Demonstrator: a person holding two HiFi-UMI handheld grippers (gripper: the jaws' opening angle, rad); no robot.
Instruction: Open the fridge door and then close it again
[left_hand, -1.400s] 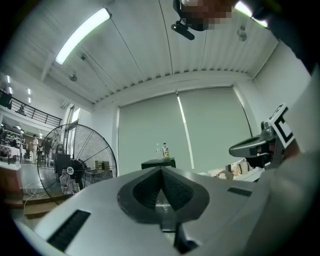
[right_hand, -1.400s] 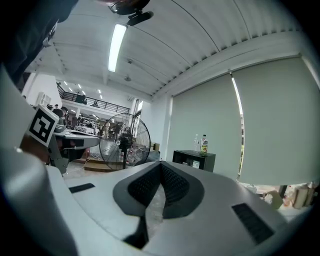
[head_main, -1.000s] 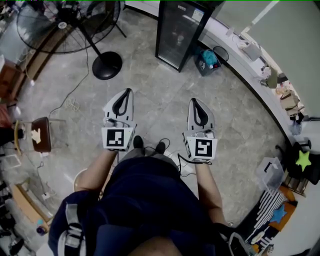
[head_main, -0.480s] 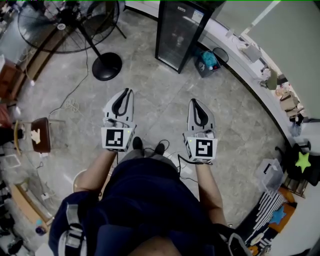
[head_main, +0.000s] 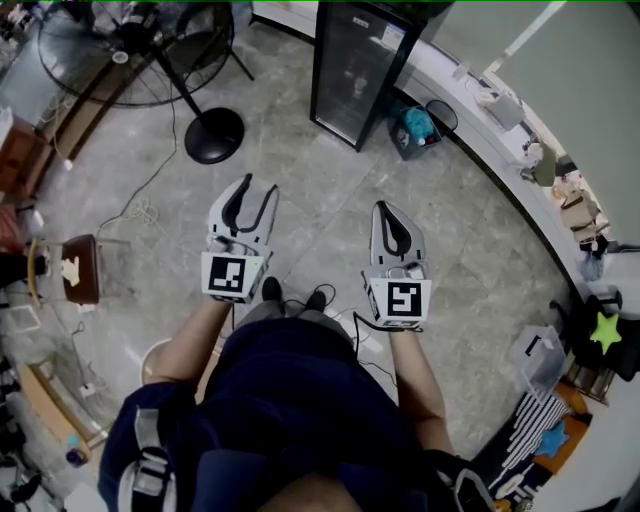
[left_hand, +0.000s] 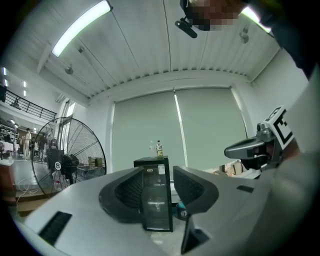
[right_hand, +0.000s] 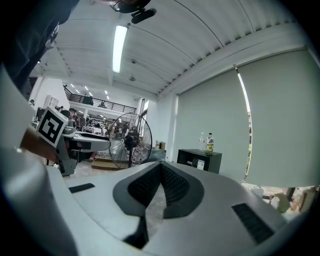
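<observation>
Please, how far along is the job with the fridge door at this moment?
Done: nothing yet. The fridge looks shut and stands well ahead of the person, across the floor. In hand: the left tongs have just been opening, with nothing between them; the right tongs are shut and empty. Left: go to the fridge, open it, then close it again.

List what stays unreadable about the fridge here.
- Fridge handle: too small in every view.
- Fridge contents: head view, dark door hides them.
- Fridge base: right gripper view, right tool covers it.
- Bottle label: left gripper view, too small.
</observation>
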